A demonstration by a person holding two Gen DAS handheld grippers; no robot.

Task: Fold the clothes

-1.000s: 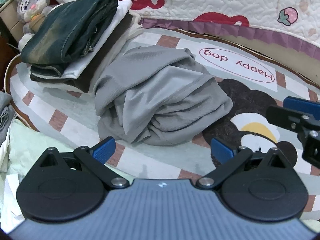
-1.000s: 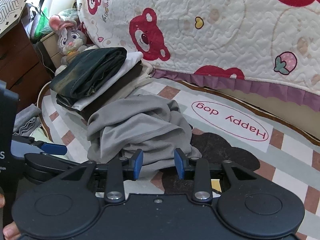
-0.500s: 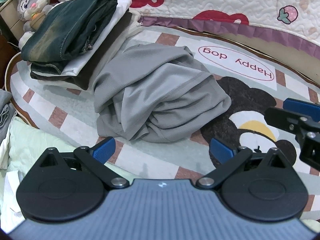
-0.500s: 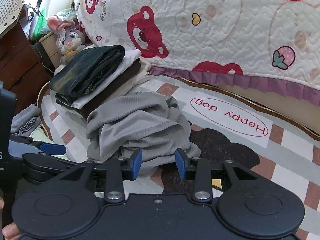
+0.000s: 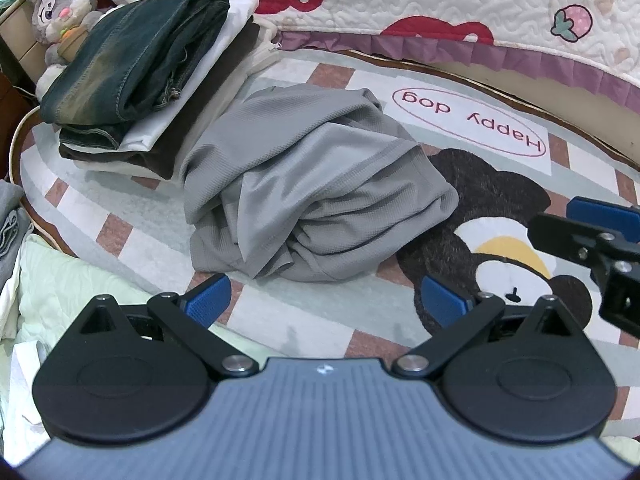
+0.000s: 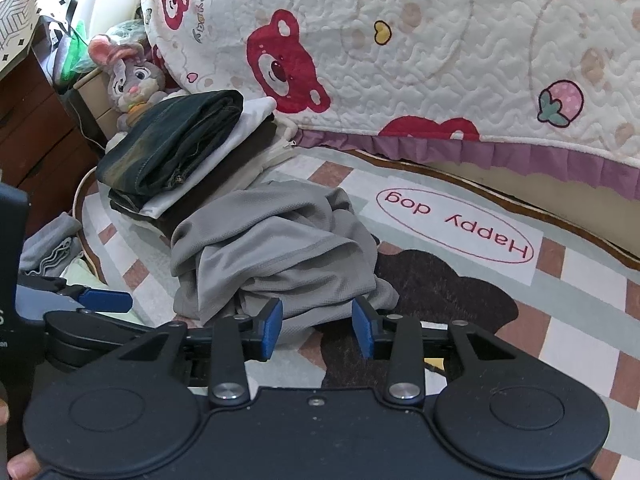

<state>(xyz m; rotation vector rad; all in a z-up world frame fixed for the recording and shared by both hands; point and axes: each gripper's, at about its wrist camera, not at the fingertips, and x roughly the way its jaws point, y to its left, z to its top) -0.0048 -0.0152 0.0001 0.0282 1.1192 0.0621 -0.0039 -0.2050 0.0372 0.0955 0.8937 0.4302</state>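
Grey garment (image 5: 312, 184) lies crumpled in a heap at centre frame of the left wrist view, on the printed floor mat (image 5: 460, 128), not yet spread or folded. Its upper left edge touches the stack of folded clothes (image 5: 148, 76); dark jeans sit on top of that stack, which suggests finished items get parked there. Left tongs (image 5: 324, 300) stand wide with nothing between them, hovering just short of the heap's near edge. Right tongs (image 6: 316, 322) stand at a moderate gap; the jaws have just been opening, and no cloth is between the pads, though the heap's near edge sits just beyond them. Judgement: both are poised to pick up the garment's edges and draw it flat. Quilted bedspread (image 6: 440, 60) hangs along the upper right, limiting room on that side; plush rabbit (image 5: 56, 0) sits at upper left behind the stack. Loose pale cloth (image 5: 60, 288) at lower left crowds the mat edge. The stack's closeness may hinder spreading leftward.
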